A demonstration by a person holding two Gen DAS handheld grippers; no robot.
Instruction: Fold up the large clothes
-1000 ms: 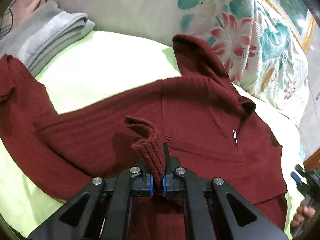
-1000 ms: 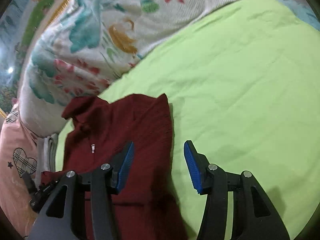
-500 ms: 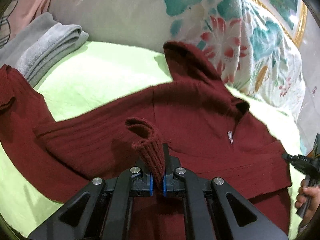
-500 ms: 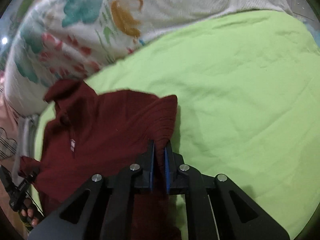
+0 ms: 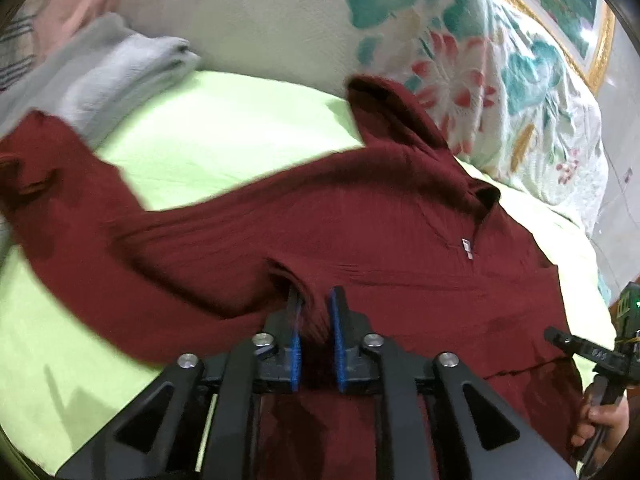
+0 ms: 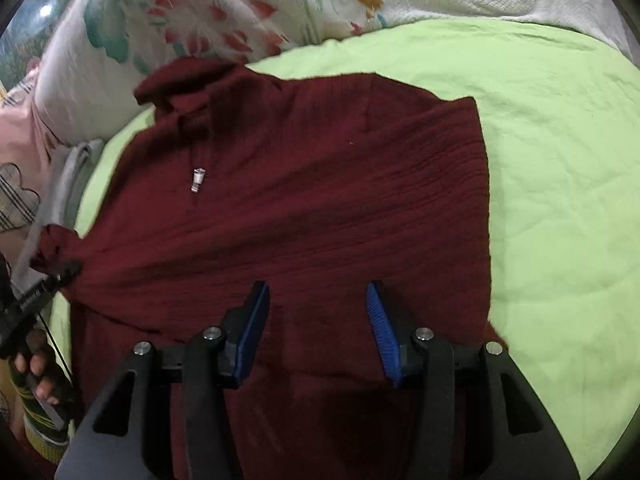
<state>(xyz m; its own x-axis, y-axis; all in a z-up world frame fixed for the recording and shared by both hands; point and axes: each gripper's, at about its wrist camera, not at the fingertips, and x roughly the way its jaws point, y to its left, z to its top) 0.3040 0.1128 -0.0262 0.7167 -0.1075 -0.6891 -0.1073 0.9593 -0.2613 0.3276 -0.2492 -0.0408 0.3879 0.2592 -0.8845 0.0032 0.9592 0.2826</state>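
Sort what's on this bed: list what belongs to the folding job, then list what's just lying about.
Part of the job:
- maroon knit sweater
- its sleeve cuff, between the opening jaws of the left gripper
- right gripper, jaws opening above the sweater, nothing between them

Just lying about:
- folded grey towel
- floral quilt
- green bedsheet

- My left claw is opening, a ribbed cuff of the maroon sweater between its blue pads.
- The sweater lies spread on the green bed sheet.
- I see folded grey cloth far left and my right claw at the right edge.
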